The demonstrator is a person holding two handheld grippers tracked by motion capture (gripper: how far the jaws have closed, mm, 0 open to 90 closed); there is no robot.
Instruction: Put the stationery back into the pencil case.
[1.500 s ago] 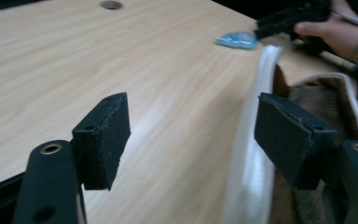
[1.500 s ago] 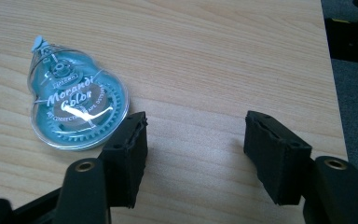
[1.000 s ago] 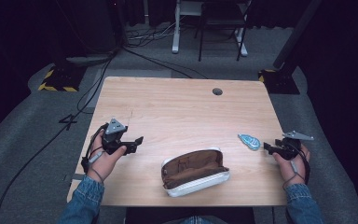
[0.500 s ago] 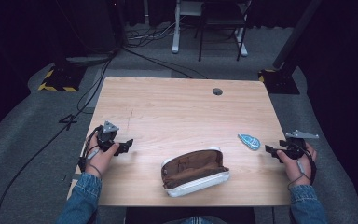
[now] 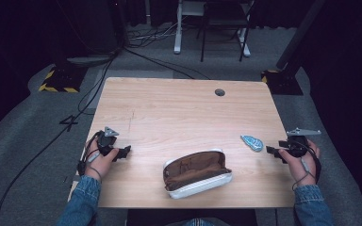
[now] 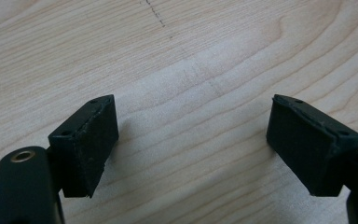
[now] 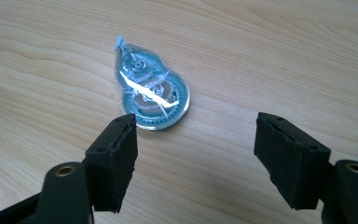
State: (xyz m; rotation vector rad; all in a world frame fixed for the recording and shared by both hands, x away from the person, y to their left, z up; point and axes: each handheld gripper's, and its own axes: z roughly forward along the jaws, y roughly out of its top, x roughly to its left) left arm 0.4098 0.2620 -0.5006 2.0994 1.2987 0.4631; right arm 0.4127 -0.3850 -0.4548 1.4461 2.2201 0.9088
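Note:
A brown pouch [image 5: 197, 172] with a white rim lies unzipped near the front edge of the wooden table [image 5: 184, 108]. To its right lies a blue clear correction-tape dispenser [image 5: 252, 142] [image 7: 150, 94]. My right gripper [image 5: 272, 151] [image 7: 196, 163] rests just right of the dispenser, jaws open and empty, the dispenser lying just beyond its left jaw. At the table's left edge a hand holds my left gripper [image 5: 124, 151] [image 6: 193, 149], open over bare wood.
A round cable hole [image 5: 219, 92] sits in the far right part of the table. Cables [image 5: 99, 89] trail over the grey floor at left. A chair and desk legs [image 5: 212, 33] stand behind the table.
My left gripper has drawn back toward the table's left edge. My right gripper has shifted slightly to the right, away from the dispenser.

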